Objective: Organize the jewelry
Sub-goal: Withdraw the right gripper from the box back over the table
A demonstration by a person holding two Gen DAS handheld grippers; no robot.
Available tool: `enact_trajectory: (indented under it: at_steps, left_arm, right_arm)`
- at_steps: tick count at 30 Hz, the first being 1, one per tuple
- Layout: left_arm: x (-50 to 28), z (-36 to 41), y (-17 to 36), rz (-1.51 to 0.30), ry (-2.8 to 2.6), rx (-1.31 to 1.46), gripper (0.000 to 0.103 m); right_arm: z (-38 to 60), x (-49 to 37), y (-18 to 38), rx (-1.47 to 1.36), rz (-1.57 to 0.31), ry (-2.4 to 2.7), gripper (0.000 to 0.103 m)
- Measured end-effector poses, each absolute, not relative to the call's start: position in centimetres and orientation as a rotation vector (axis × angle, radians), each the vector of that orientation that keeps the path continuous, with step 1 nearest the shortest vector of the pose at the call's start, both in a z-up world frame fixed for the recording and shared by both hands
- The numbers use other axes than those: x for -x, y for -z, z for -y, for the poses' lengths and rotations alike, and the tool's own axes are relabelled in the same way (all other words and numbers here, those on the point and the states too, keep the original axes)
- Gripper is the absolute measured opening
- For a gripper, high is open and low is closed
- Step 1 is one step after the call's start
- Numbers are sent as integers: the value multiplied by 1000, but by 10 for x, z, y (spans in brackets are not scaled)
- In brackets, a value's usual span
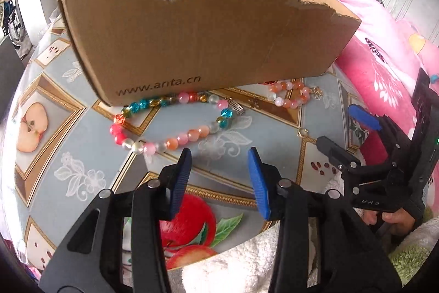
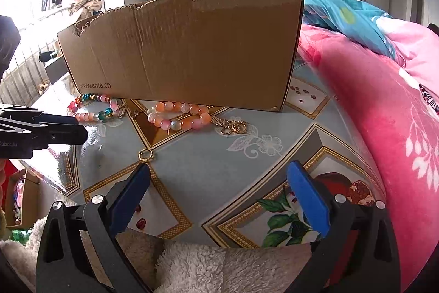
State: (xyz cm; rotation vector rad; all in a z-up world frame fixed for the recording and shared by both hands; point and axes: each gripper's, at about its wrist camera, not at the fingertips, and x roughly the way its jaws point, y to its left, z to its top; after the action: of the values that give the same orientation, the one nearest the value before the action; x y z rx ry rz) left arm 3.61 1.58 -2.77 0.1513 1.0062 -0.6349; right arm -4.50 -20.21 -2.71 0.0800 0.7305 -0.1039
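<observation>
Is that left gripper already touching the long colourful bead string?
Apart. In the left wrist view, tablecloth shows between the left gripper's open blue fingertips and the multicoloured bead string beyond them.

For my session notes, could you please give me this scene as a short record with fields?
surface: table with fruit-print cover
container: torn cardboard box, upright at the back
jewelry: multicolour bead bracelet, orange bead bracelet, gold ring, gold chain pieces, all lying in front of the box
left gripper: jaws open, empty, near the multicolour bracelet
right gripper: jaws open, empty
</observation>
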Motion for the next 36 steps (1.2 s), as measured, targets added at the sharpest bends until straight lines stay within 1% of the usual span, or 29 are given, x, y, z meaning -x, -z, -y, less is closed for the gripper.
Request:
enact_trajectory:
  at_steps: [3,7,9,12,23,25,31,35,36]
  left_arm:
    - [-29,-20,18,-952,639,-167,40]
    - [-37,-5,9,-870,638,-189,41]
    - [-48,1,12,-882,646,-162,41]
    - [-59,4,27,-956,642,-154,41]
    - [-33,-29,28,-976,590,-171,42]
    - [-32,-31,27,-964,566,-176,42]
    - [-25,-25,11,-853,626,-125,42]
    - [-23,-13,14,-844,650,-136,42]
    - [-22,-11,14,-842,655,-139,42]
  right_arm:
    - [201,46,28,-80,-728,106,97]
    - [201,46,28,-82,-726,110,97]
    - [200,45,28,-82,-730,111,97]
    - [200,44,27,-83,-737,112,97]
    - [198,47,28,-83,-735,112,97]
    - [198,48,29,-84,-735,113,97]
    - [198,49,29,-85,-732,115,97]
    - [198,48,27,-86,-753,113,97]
    - [198,47,25,-88,-757,109,95]
